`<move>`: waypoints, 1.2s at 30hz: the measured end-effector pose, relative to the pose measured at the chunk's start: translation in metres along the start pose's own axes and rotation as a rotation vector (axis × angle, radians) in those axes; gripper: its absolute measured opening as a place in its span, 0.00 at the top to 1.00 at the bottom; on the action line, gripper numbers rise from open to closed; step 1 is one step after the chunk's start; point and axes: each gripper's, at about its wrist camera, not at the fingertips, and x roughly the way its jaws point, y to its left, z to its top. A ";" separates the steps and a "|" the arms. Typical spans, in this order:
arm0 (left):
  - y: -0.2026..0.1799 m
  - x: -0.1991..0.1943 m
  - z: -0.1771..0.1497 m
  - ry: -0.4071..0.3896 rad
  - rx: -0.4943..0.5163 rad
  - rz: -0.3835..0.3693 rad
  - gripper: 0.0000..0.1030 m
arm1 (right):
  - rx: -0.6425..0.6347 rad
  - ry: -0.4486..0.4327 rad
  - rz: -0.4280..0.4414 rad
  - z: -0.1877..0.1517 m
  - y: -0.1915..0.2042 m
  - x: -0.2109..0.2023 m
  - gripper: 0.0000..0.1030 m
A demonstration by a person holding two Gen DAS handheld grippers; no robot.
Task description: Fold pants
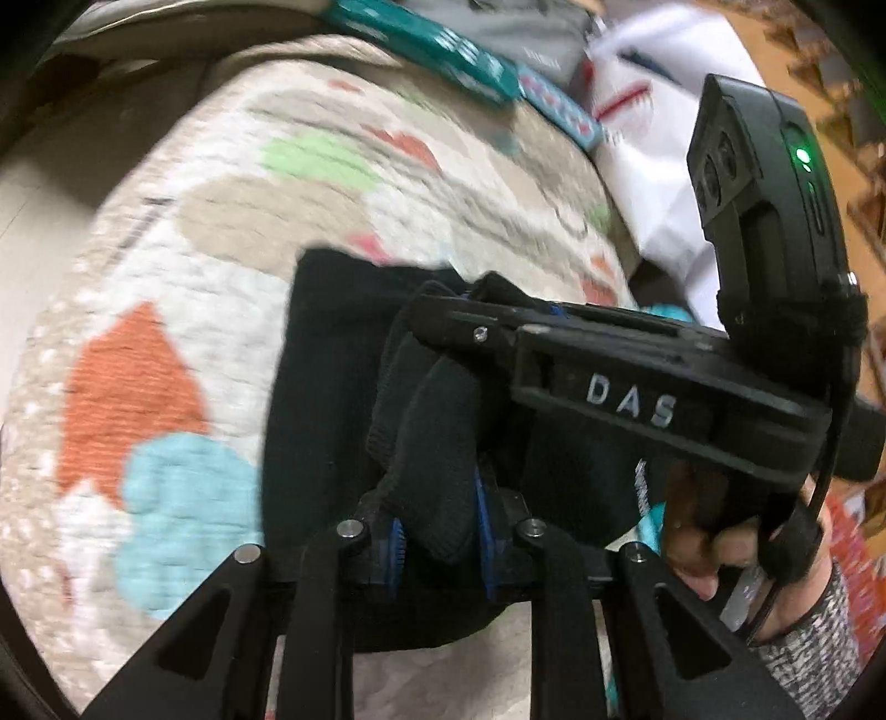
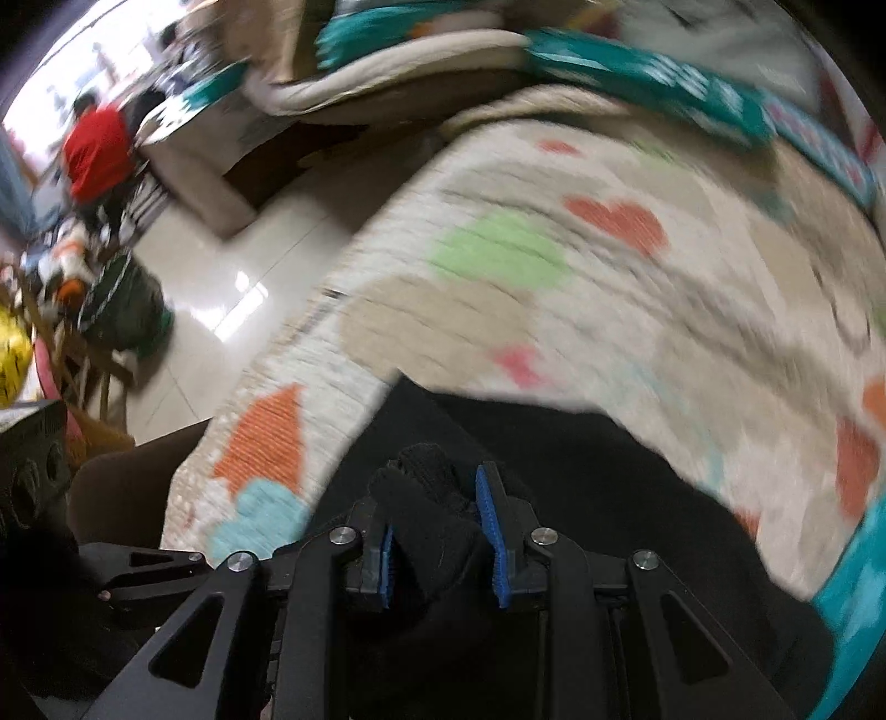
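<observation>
The black pants [image 1: 326,354] lie on a patterned quilt [image 1: 183,266]. My left gripper [image 1: 440,526] is shut on a bunched fold of the pants between its blue pads. My right gripper [image 1: 443,310] crosses the left wrist view from the right, its fingers pressed into the same fabric close above mine. In the right wrist view, my right gripper [image 2: 437,531] is shut on a thick bunch of the black pants [image 2: 581,487], which spread out to the right over the quilt [image 2: 526,288]. Both views are motion-blurred.
The quilt's left edge drops to a shiny tiled floor [image 2: 221,266]. Teal boxes [image 1: 437,44] and white cloth [image 1: 659,138] lie at the far side. Cluttered furniture and a red object [image 2: 94,155] stand across the floor. A hand [image 1: 720,526] holds the right gripper.
</observation>
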 end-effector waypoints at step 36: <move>0.029 0.007 -0.018 0.007 -0.007 0.170 0.47 | 0.182 -0.106 0.040 0.001 -0.006 -0.033 0.30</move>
